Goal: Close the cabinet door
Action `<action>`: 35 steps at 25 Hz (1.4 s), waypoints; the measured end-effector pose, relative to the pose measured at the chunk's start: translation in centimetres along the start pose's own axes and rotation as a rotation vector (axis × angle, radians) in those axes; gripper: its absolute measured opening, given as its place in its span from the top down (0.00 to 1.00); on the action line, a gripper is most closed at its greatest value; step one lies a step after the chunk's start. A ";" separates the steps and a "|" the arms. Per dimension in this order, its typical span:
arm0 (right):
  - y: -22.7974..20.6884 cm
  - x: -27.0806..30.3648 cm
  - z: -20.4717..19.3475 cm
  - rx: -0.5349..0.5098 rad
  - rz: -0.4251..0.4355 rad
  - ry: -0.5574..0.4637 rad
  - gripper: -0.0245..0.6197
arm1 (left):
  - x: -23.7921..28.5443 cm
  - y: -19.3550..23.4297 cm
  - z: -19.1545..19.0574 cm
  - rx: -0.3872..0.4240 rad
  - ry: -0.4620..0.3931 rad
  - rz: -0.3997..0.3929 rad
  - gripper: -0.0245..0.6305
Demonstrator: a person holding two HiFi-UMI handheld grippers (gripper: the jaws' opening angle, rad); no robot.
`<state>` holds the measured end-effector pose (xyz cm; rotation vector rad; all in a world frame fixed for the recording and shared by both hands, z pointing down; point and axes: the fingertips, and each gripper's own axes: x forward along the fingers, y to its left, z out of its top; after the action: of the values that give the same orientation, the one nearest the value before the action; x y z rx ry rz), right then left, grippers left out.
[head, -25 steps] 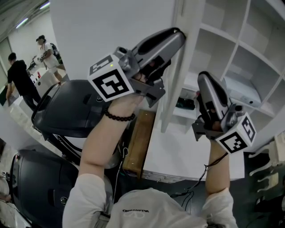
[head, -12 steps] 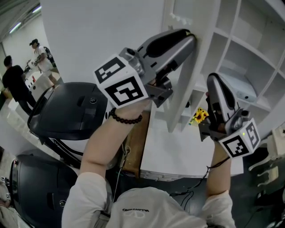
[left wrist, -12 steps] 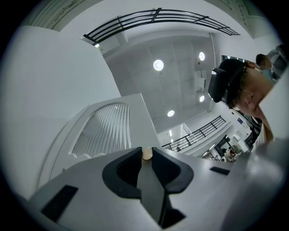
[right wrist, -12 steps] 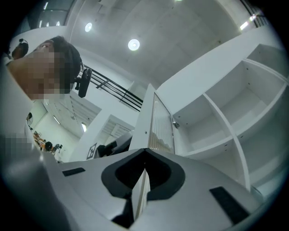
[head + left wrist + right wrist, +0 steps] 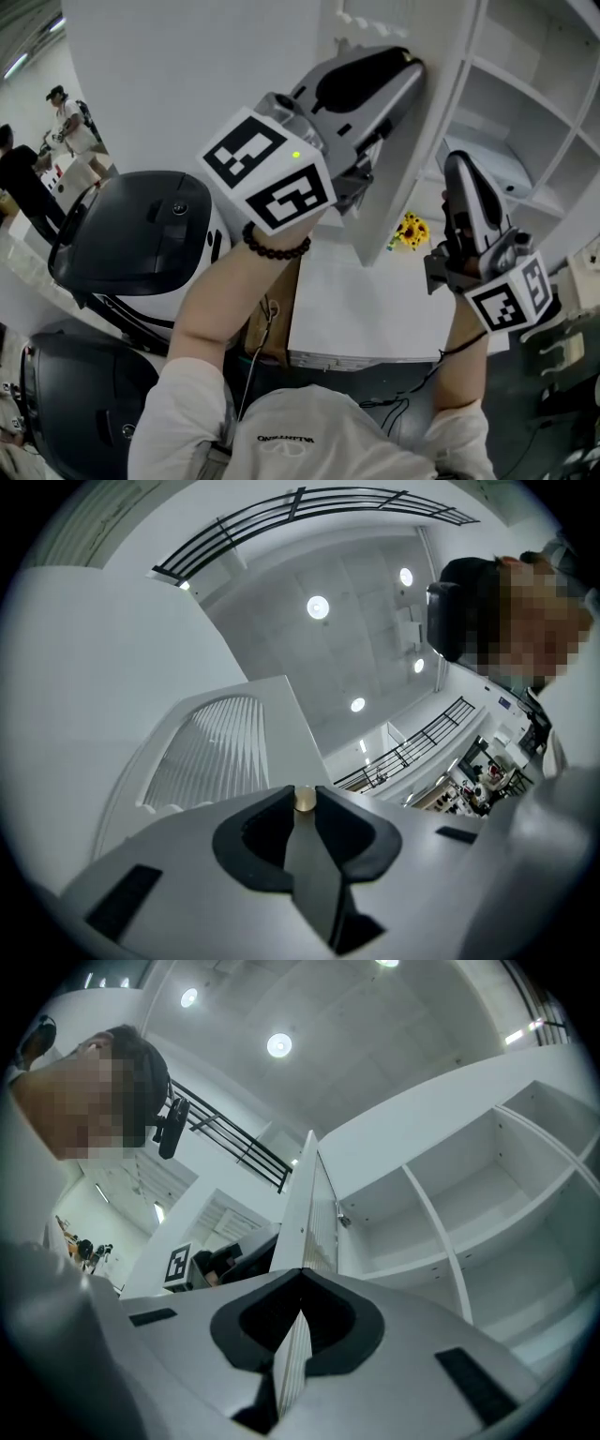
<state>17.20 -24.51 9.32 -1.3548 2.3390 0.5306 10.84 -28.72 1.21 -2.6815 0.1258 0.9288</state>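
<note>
Left gripper view is showing the left hand-held gripper [image 5: 304,805] pinching narrowly on a small brass knob [image 5: 305,798]. The ribbed face of the cabinet door [image 5: 208,752] is rising just beyond it. On the far side of that door, the right hand-held gripper [image 5: 300,1279] is gripping narrowly on the door's edge, and the ribbed strip is running between its jaws. Open shelves [image 5: 441,1241] are lying to the door's inner side.

Seen from the head view, the door is standing out from the cabinet [image 5: 530,112], nearly edge-on and well short of shut. One hand-held gripper is working on each face. A small sunflower [image 5: 409,231] is sitting on the white surface [image 5: 375,309] near the door's lower corner, on its cabinet side.

The step in hand appears to be swinging the door home. Doing it well likely means moving both hands along one arc about the hinge side, so the panel is not being twisted. The knob looks small and smooth, so the pinch should be staying square to it rather than dragging sideways. The right jaws are straddling the door's edge, so they will probably need freeing before that edge meets the frame, or they risk being trapped. The left hand can then be finishing the push. Whether the sunflower is sitting clear of the door's sweep cannot be told from here and is worth watching.
</note>
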 end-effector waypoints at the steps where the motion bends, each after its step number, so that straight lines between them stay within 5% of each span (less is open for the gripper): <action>1: -0.3 -0.2 -0.1 0.003 -0.007 0.002 0.95 | 0.3 -0.1 -0.2 0.011 0.003 0.005 0.85; 35: -12.6 -3.8 -6.1 -0.106 -0.253 0.117 0.95 | 11.1 0.8 -10.0 0.268 0.097 0.096 0.85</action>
<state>29.16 -30.65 14.77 -1.7440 2.2086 0.5156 25.30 -32.39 1.62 -2.4881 0.3754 0.7495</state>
